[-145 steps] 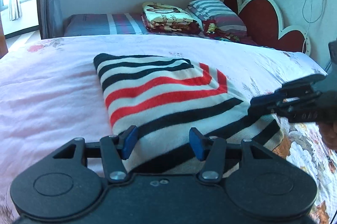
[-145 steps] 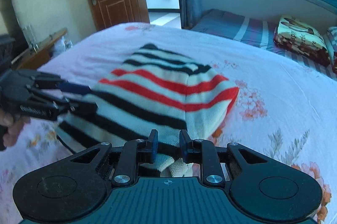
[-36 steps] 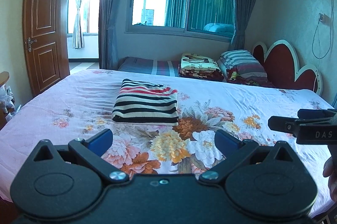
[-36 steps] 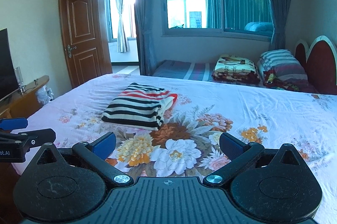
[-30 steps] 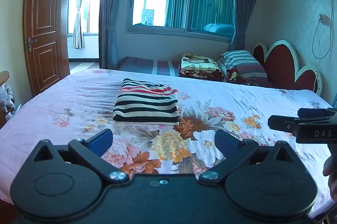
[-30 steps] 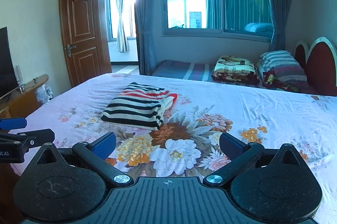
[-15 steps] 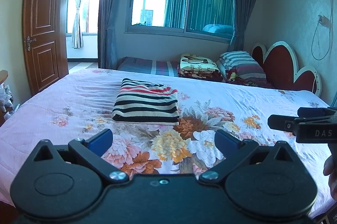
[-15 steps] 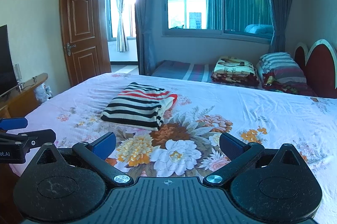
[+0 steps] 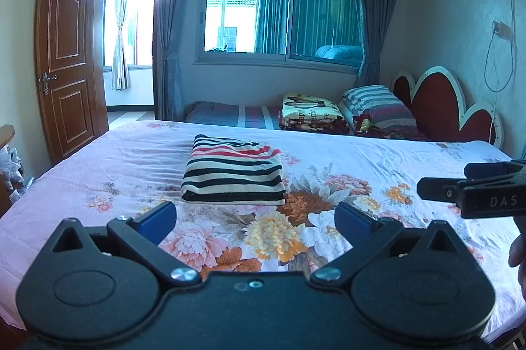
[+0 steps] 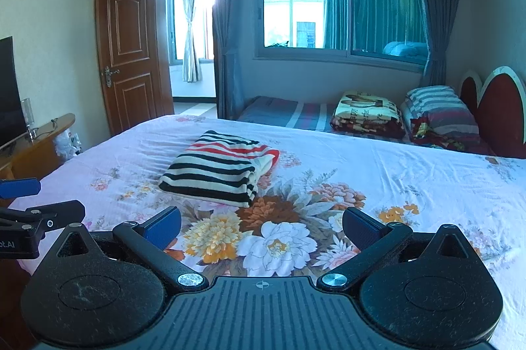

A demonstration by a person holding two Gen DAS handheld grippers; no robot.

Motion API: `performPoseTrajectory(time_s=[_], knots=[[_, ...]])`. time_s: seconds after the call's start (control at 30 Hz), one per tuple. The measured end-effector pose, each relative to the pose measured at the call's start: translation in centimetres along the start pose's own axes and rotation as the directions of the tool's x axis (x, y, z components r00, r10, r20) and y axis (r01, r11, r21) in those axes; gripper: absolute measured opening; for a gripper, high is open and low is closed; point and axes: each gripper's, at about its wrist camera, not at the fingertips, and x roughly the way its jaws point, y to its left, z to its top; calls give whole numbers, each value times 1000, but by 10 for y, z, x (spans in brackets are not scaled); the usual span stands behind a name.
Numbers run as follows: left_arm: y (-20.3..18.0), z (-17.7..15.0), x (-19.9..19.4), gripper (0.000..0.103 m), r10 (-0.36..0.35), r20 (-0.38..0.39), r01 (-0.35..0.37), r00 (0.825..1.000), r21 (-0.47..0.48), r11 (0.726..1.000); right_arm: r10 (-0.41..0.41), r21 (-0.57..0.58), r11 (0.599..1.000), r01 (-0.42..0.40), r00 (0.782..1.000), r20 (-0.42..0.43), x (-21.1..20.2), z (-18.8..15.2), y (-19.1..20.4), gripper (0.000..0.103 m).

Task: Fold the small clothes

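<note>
Striped garment [image 9: 233, 174] lies folded mid-bed [image 9: 378, 152], nearer the left edge. Left gripper [image 9: 254, 220] and right gripper [image 10: 261, 226], earlier closed on its hem, now hang spread and empty, withdrawn toward the near edge: folding appears complete.

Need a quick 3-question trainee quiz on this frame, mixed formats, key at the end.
1. True or false: the left gripper is shut on the striped garment.
2. Multiple choice: where does the striped garment lie? A) folded on the floral bedsheet, B) hanging from the right gripper, C) on top of the striped pillow.
3. Fill in: by the headboard, the folded blanket sits beside the striped ____.

Key: 1 false, both grippers have their fingers spread wide and hold nothing; 2 A; 3 pillow.
</note>
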Motion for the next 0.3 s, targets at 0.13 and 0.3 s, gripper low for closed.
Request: performPoseTrajectory(time_s=[0.13, 0.3], knots=[[1, 0, 0, 101, 1, 4, -1, 1000, -1, 1000, 4, -5, 1000, -4, 1000, -1, 2, 0, 2, 103], [6, 0, 0, 102, -6, 6, 6, 1000, -22, 1000, 9, -10, 1000, -9, 1000, -1, 4, -1, 5, 103]])
